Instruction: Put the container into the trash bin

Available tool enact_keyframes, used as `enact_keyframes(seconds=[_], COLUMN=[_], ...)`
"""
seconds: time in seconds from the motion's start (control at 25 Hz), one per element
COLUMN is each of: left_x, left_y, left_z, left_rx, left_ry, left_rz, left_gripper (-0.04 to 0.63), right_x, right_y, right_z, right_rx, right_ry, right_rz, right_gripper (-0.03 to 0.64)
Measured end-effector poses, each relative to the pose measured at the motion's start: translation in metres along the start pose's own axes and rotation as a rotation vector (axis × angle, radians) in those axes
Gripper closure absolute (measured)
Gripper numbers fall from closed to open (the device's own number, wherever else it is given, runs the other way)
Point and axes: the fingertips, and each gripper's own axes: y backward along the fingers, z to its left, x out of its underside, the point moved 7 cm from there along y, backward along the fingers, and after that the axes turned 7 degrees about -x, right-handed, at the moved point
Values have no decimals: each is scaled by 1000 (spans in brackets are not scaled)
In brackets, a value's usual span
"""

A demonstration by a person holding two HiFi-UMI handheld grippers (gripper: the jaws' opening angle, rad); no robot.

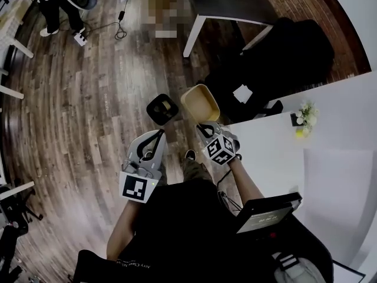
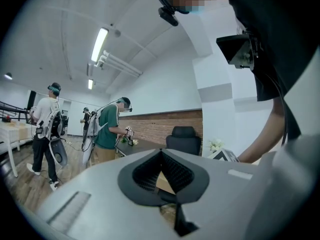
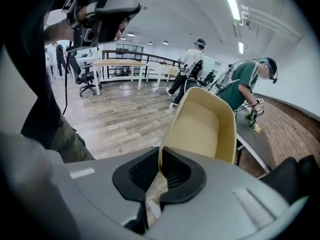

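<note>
Gripping the tan container [image 1: 200, 103] by its near rim, right claw [image 1: 205, 127] holds it above open wood floor [image 1: 88, 111], just right of black bin [image 1: 162, 108]; left claw [image 1: 159, 134] closed, empty. White worktop [image 1: 336, 128] edge right. Shirt print [image 1: 132, 265] unreadable.

Wood floor [image 1: 88, 99]: black trash bin [image 1: 162, 108] standing. White table [image 1: 336, 111]: small flower bunch [image 1: 306, 114] near edge.
</note>
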Motion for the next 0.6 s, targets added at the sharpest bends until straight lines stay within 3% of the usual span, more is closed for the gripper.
enact_keyframes(seconds=[0.28,0.6], left_x=[6,5], left_y=[2,-31], left_z=[38,28], left_rx=[-27,-120], left_ry=[7,-66], left_rz=[19,65], left_gripper=[594,594], right_x=[-48,-36], right_y=[-37,-60], right_z=[5,-29], right_rx=[-54,-131], right_ry=[66,93], right_rz=[-21,-93], right_gripper=[591,592])
